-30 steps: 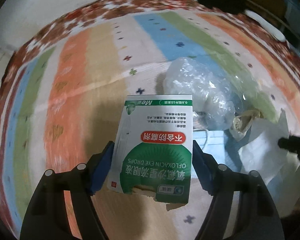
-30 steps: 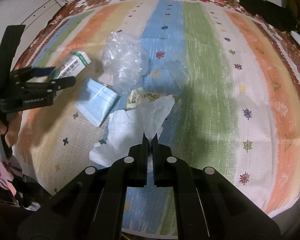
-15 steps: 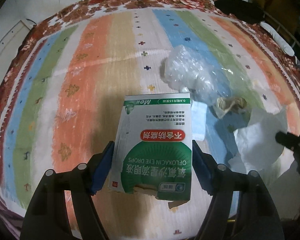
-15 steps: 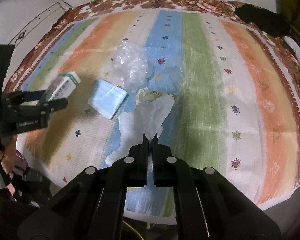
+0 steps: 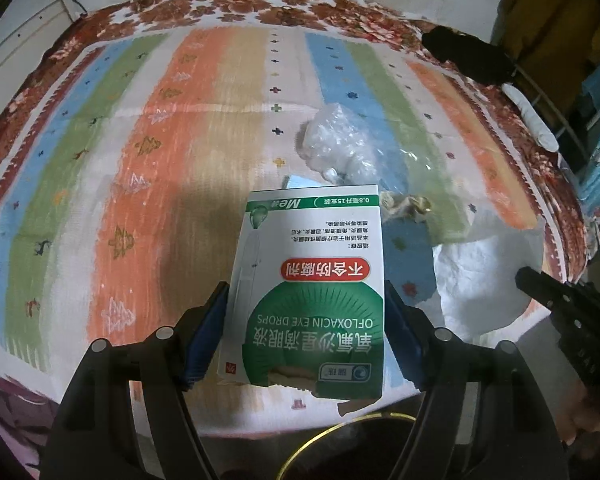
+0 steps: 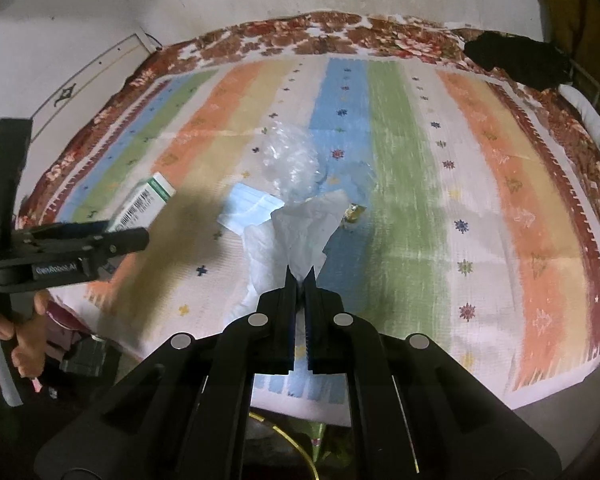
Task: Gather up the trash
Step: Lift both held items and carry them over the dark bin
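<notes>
Both tools have lifted back off the bed [image 6: 420,208], toward its near edge.
Left tool [image 5: 304,320] clamps the box [image 5: 312,280] lengthwise; right tool [image 6: 299,280] pinches tissue [image 6: 296,232]; gold-rimmed bin [image 5: 340,436] just below the box.

Eye drops box [image 5: 308,280], green and white, torn at one end, held above the bed. White tissue [image 6: 296,232], crumpled, lifted. On the bed: crumpled clear plastic bag [image 6: 290,164], blue face mask [image 6: 246,210], small yellowish wrapper [image 6: 354,213].
</notes>
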Demonstrator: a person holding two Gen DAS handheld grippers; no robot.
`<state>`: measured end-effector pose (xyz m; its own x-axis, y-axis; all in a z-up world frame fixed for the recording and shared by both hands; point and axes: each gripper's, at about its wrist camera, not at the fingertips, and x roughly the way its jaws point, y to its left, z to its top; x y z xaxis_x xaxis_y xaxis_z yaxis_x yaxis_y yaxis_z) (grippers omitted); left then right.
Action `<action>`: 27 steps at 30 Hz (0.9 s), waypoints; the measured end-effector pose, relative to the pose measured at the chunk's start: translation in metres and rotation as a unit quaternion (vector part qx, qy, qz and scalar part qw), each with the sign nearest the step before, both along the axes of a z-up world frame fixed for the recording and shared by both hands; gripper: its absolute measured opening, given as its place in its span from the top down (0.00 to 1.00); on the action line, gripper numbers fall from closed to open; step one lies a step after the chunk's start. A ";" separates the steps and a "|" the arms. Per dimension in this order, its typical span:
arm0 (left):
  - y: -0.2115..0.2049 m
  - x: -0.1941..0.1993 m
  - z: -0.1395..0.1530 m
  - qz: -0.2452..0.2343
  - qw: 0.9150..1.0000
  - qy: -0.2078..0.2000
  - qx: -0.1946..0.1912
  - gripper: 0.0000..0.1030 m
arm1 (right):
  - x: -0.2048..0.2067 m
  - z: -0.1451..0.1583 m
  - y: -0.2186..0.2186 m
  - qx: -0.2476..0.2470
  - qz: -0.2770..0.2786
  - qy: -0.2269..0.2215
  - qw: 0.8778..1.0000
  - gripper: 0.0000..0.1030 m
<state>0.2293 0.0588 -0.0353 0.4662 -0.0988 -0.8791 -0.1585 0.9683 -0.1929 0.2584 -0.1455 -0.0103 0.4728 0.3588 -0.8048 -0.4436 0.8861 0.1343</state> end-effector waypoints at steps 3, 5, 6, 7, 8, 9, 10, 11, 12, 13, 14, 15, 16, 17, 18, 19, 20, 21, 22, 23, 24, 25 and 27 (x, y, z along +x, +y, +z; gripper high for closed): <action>0.001 -0.008 0.006 0.006 1.000 -0.006 -0.004 0.30 | -0.013 0.007 -0.001 0.003 0.002 -0.011 1.000 0.97; 0.001 -0.015 0.012 0.011 1.000 -0.015 -0.013 0.30 | -0.023 0.011 -0.002 0.002 0.003 -0.018 1.000 0.97; -0.001 -0.019 0.015 0.011 1.000 -0.020 -0.017 0.30 | -0.027 0.012 -0.003 0.003 0.004 -0.019 1.000 0.97; -0.003 -0.023 0.018 0.010 0.999 -0.024 -0.019 0.30 | -0.030 0.012 -0.004 0.006 0.004 -0.019 1.000 0.97; -0.004 -0.025 0.020 0.009 0.999 -0.028 -0.021 0.30 | -0.034 0.012 -0.005 0.010 0.004 -0.017 1.000 0.98; -0.007 -0.030 0.024 0.007 0.999 -0.033 -0.025 0.30 | -0.039 0.013 -0.008 0.015 0.004 -0.017 1.000 0.97; -0.009 -0.035 0.026 0.008 0.999 -0.037 -0.029 0.30 | -0.044 0.012 -0.010 0.018 0.003 -0.016 1.000 0.97; -0.010 -0.038 0.028 0.009 0.999 -0.040 -0.033 0.30 | -0.046 0.012 -0.011 0.020 0.002 -0.015 1.000 0.97; -0.012 -0.043 0.030 0.007 0.998 -0.044 -0.040 0.30 | -0.051 0.011 -0.013 0.023 0.001 -0.014 1.000 0.97; -0.015 -0.047 0.032 0.005 0.998 -0.047 -0.046 0.30 | -0.054 0.011 -0.014 0.024 0.002 -0.014 1.000 0.97; -0.016 -0.052 0.033 0.003 0.998 -0.050 -0.049 0.30 | -0.058 0.012 -0.014 0.025 0.004 -0.015 1.000 0.97; -0.020 -0.057 0.035 0.000 0.997 -0.055 -0.053 0.30 | -0.063 0.012 -0.014 0.024 0.005 -0.018 1.000 0.97; -0.022 -0.061 0.036 -0.002 0.997 -0.057 -0.056 0.30 | -0.067 0.013 -0.015 0.025 0.005 -0.021 0.999 0.97; -0.026 -0.065 0.036 -0.004 0.997 -0.060 -0.058 0.30 | -0.070 0.013 -0.016 0.027 0.004 -0.022 0.999 0.97; -0.027 -0.069 0.037 -0.005 0.996 -0.061 -0.058 0.30 | -0.074 0.014 -0.018 0.033 0.003 -0.022 0.999 0.97; -0.031 -0.073 0.037 -0.007 0.996 -0.064 -0.058 0.30 | -0.077 0.015 -0.020 0.039 0.002 -0.021 0.999 0.97; -0.033 -0.077 0.036 -0.008 0.996 -0.066 -0.060 0.30 | -0.081 0.016 -0.022 0.045 0.001 -0.021 0.999 0.97; -0.036 -0.082 0.036 -0.010 0.996 -0.068 -0.063 0.30 | -0.084 0.016 -0.024 0.047 0.000 -0.022 0.999 0.97; -0.038 -0.086 0.036 -0.011 0.995 -0.070 -0.064 0.30 | -0.088 0.016 -0.026 0.048 -0.001 -0.024 0.999 0.97; -0.040 -0.089 0.037 -0.012 0.995 -0.071 -0.066 0.30 | -0.093 0.016 -0.028 0.048 -0.002 -0.026 0.999 0.97; -0.044 -0.093 0.036 -0.016 0.995 -0.073 -0.069 0.30 | -0.096 0.014 -0.029 0.048 -0.002 -0.026 0.999 0.97; -0.045 -0.096 0.036 -0.019 0.995 -0.075 -0.070 0.30 | -0.099 0.013 -0.031 0.049 -0.003 -0.025 0.998 0.97; -0.051 -0.103 0.037 -0.026 0.994 -0.081 -0.070 0.30 | -0.106 0.010 -0.035 0.050 -0.005 -0.021 0.998 0.97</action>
<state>0.1262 0.0076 0.0013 0.5916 -0.2427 -0.7688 -0.0653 0.9361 -0.3457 0.1523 -0.1809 -0.0004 0.5097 0.4315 -0.7443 -0.4414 0.8738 0.2043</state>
